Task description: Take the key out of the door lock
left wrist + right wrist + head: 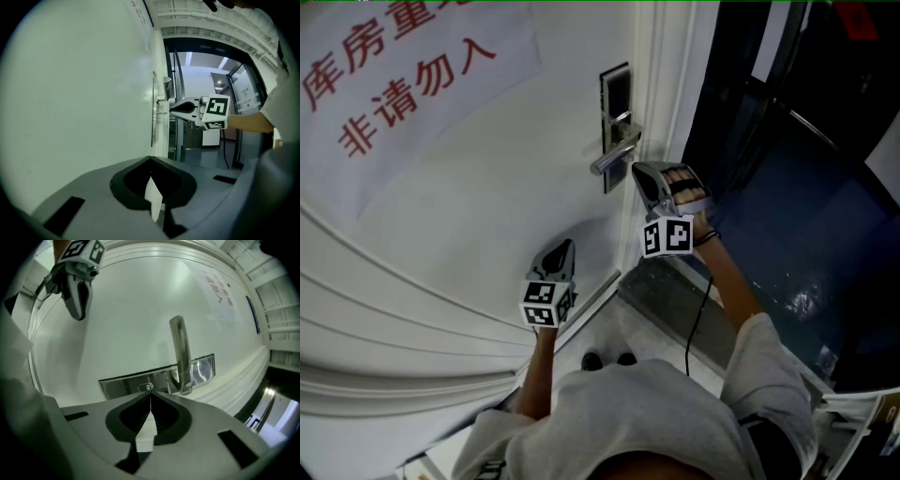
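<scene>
A steel lock plate [617, 120] with a lever handle [614, 157] sits on the white door [487, 206]. In the right gripper view the round keyhole [147, 387] lies on the plate [122, 383], left of the handle [180, 355], with a small metal stub, the key, in it. My right gripper [150, 393] is shut, its tips meeting right at the keyhole; I cannot tell whether they touch the stub. From the left gripper view its tips [171, 108] sit just off the short stub [163, 112]. My left gripper [566, 246] is shut and empty, lower on the door.
A paper notice with red characters [403, 84] hangs on the door at upper left. The door frame [670, 94] runs right of the lock, with a dark glass corridor [787, 187] beyond. A person's forearm [731, 281] and a black cable [698, 319] trail behind the right gripper.
</scene>
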Tool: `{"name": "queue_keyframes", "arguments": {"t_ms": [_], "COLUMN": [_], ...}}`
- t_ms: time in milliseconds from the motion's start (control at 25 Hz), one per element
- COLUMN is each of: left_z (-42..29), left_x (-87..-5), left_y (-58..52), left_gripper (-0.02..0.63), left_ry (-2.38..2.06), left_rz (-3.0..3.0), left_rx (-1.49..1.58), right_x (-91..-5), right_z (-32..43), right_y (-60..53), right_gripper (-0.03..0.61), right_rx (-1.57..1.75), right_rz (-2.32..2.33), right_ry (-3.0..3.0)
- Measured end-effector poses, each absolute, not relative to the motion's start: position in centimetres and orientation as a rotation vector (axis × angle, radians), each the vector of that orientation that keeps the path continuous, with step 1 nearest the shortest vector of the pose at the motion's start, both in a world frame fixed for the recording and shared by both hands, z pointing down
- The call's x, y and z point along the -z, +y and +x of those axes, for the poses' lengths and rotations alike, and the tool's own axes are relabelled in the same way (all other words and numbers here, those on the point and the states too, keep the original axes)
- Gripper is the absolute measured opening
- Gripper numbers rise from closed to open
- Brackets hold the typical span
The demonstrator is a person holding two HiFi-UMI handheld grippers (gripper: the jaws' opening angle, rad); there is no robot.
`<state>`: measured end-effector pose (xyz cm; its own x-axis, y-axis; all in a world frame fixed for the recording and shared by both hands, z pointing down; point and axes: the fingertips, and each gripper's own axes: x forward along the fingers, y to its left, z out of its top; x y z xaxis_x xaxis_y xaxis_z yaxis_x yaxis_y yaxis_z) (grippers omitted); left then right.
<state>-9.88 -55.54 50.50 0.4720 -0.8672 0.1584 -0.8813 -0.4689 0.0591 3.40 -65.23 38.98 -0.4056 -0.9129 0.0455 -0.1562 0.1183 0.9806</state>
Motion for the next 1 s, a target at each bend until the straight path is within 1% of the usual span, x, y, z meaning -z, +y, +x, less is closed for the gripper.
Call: {"name": "queue_keyframes", "arguments": {"t_ms": [160, 400, 480, 520, 560, 680, 1000], "left_z": [-9.8, -9.7, -9.6, -9.6, -9.6, -9.6, -9.5], "left_x": [-50.5, -50.9, -50.9, -50.9, -50.8, -50.7, -51.1], "left_y": [-55.6, -55.5, -55.5, -55.5, -55.6, -55.7, -55.5], "left_gripper": [0.018, 0.018, 0.018, 0.018, 0.018, 0.018, 0.018], "left_ry": [-1.537, -1.527, -1.524, -1.524, -1.526, -1.529, -1.522], "left_rz": [2.582, 2.576, 2.579, 2.58, 2.58, 2.581, 2.574], "left_rx": [-0.158, -0.16, -0.161, -0.161, -0.159, -0.153, -0.161], "right_x": [-39.4, -40.2, -40.8, -41.0, -41.2, -41.7, -40.8], "right_z": [3.7, 4.0, 4.0, 4.0, 4.0, 3.9, 2.9], "right_y": [-65.7, -66.0, -66.2, -66.3, -66.4, -66.9, -68.2], "right_gripper": [0.025, 0.031, 0.142, 0.173, 0.19, 0.201, 0.19], "right_rx": [1.417, 1.4, 1.398, 1.398, 1.4, 1.408, 1.453], "right_rz": [1.008, 0.971, 0.955, 0.945, 0.936, 0.915, 0.95], "right_ry": [-1.57, -1.577, -1.565, -1.556, -1.547, -1.531, -1.511]}}
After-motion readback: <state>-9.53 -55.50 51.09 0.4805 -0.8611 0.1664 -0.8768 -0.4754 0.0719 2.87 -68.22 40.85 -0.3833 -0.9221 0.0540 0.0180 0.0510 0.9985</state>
